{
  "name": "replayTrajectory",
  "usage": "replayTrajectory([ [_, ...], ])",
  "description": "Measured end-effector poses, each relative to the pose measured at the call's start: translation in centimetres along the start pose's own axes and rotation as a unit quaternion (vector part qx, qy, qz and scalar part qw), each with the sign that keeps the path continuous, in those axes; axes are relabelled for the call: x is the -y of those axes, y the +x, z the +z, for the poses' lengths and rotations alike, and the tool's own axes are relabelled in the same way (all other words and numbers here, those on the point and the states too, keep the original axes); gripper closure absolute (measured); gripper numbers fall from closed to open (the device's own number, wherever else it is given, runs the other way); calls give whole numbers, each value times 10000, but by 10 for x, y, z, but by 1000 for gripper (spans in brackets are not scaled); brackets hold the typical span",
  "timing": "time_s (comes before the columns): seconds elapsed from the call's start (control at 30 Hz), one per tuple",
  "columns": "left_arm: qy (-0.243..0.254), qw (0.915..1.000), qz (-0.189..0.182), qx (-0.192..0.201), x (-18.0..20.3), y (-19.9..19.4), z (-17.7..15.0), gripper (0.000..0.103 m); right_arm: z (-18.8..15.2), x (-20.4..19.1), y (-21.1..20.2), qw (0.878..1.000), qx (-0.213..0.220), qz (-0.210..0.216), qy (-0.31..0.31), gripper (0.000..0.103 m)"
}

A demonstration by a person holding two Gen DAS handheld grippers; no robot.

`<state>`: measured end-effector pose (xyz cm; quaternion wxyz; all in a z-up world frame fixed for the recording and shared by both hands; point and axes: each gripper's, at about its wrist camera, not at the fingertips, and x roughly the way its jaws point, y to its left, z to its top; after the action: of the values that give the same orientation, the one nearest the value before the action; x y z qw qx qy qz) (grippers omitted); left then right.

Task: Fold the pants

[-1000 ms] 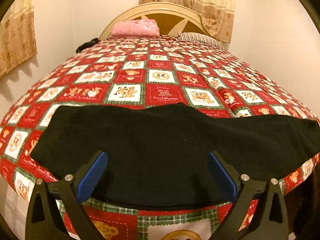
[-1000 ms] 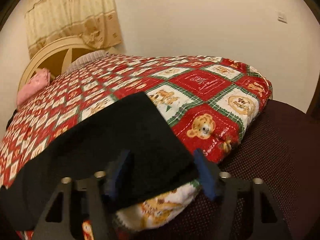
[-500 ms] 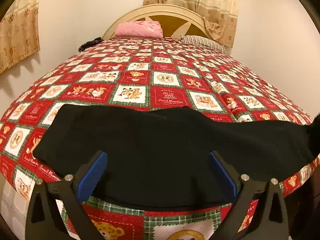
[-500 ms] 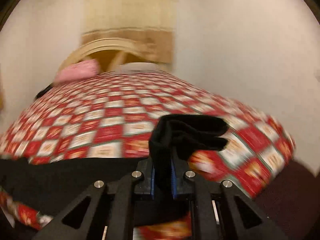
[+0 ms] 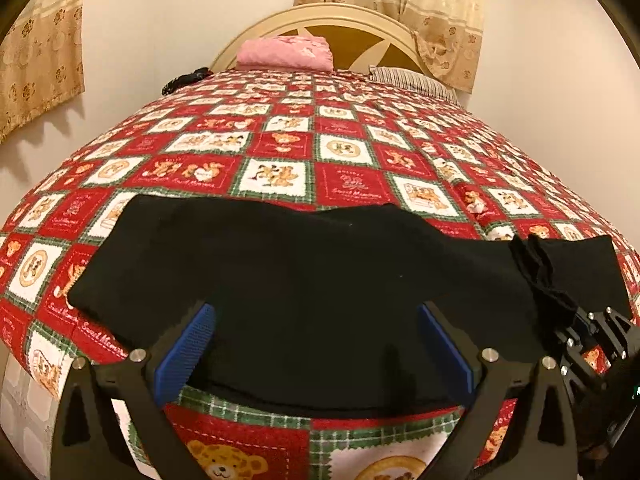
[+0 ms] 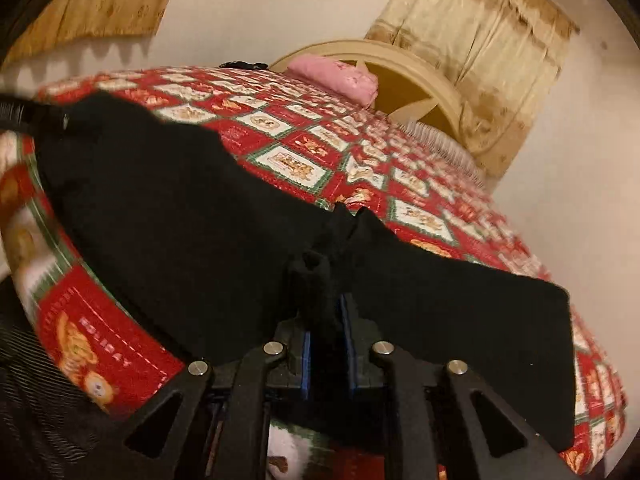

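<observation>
**Right gripper lifts one end of the pants while the left waits, spread, at the near edge**

The bed (image 5: 280,148) fills both views, covered by a red, white and green teddy-bear quilt, with a cream headboard (image 5: 344,20) at the far end and a pink folded cloth (image 5: 286,53) lying against it. Tan curtains (image 5: 400,4) hang behind.

The black pants (image 5: 304,288) lie across the near end of the bed, their long axis running left to right, roughly parallel to the near edge and crosswise to the line of the left gripper's fingers. Most of the garment rests flat on the quilt; the right-hand end is raised and bunched.

The right gripper (image 6: 326,344) holds that raised end: its jaws are drawn together with a wad of black cloth pinched between the blue pads (image 6: 306,354). In the left wrist view it shows at the lower right, cloth trailing up from it.

The left gripper (image 5: 312,344) hangs just in front of the middle of the pants with its jaws wide apart and nothing between them; the blue pads (image 5: 186,350) frame the near hem.

My judgement: the fold turns on carrying the gripped right end along that long axis toward the far left end, which lies nearer the left gripper. That free gripper looks placed to pin the middle or the left end while the cloth comes over.
</observation>
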<state>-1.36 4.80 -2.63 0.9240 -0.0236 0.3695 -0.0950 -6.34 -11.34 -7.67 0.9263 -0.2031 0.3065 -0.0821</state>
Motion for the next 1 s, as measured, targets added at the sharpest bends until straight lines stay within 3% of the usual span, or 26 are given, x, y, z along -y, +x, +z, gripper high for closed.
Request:
replayTrajectory([
  [0.1, -15, 10000, -25, -79, -1, 5, -1, 1, 1, 4, 0, 9992, -4, 370, 116, 64],
  [0.17, 15, 9999, -42, -108, 1, 7, -2, 1, 1, 7, -5, 9979, 48, 625, 180, 57],
  [0.2, 39, 9999, -47, -115, 2, 7, -2, 1, 1, 9, -6, 9949, 21, 975, 246, 41],
  [0.23, 68, 9999, -53, -115, 3, 7, -3, 1, 1, 10, -10, 9918, 16, 1236, 320, 37],
  [0.33, 173, 9998, -41, -86, 5, 7, -2, 1, 3, 22, -19, 9796, 107, 1903, 637, 36],
  [0.4, 251, 9997, -11, -48, 8, 6, -2, 1, 8, 53, -20, 9673, 153, 2142, 1350, 36],
  [0.47, 253, 9997, -26, -59, 9, 7, -1, 1, 12, 74, -14, 9629, 68, 1979, 1835, 36],
  [0.53, 211, 9997, -81, -91, 10, 8, -1, 1, 16, 87, -4, 9637, 22, 1682, 2074, 43],
  [0.6, 229, 9996, -114, -87, 12, 6, -1, 1, 18, 83, 5, 9652, -113, 1631, 2043, 52],
  [0.67, 301, 9995, -63, -41, 13, 4, -2, 1, 17, 69, 12, 9675, -291, 1616, 1923, 52],
  [0.83, 188, 9997, -68, -105, 7, 7, -1, 1, 15, 50, 26, 9752, -454, 1122, 1854, 52],
  [0.93, 142, 9998, -85, -127, 5, 8, -1, 1, 20, 60, 27, 9596, -393, 1410, 2401, 52],
  [1.0, 127, 9998, -78, -119, 4, 8, -1, 1, 23, 63, 33, 9556, -468, 1304, 2601, 52],
])
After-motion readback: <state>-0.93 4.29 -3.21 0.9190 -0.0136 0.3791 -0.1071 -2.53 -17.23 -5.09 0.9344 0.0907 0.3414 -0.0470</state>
